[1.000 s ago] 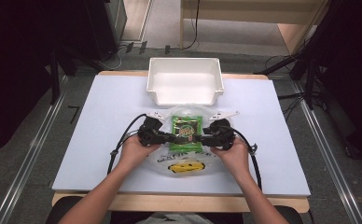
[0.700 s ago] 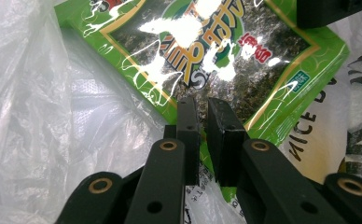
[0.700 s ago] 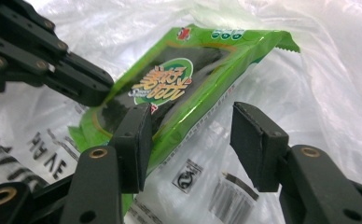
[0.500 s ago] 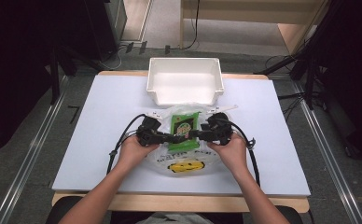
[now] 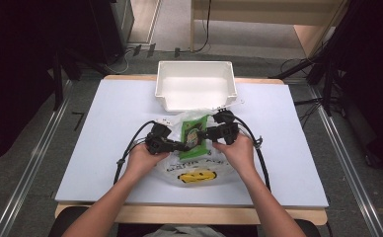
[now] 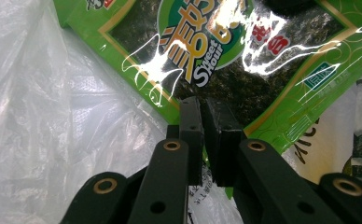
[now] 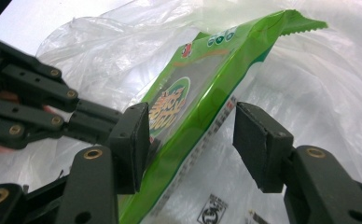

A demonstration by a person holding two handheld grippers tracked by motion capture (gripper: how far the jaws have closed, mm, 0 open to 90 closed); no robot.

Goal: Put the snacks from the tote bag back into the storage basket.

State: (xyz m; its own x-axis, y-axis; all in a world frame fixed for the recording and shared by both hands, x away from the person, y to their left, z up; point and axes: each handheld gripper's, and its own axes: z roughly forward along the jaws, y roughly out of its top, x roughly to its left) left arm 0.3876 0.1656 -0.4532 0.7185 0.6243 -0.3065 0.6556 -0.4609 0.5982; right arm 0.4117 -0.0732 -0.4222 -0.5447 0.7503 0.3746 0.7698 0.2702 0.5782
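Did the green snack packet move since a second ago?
Yes, a little. In the high view the green snack packet now lies tilted and slightly nearer the person, farther from the white bin than before.

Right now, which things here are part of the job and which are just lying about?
In the job:
green snack packet
clear plastic bag
left gripper, pinching the packet's edge
right gripper, open around the packet

Probably idle:
white bin
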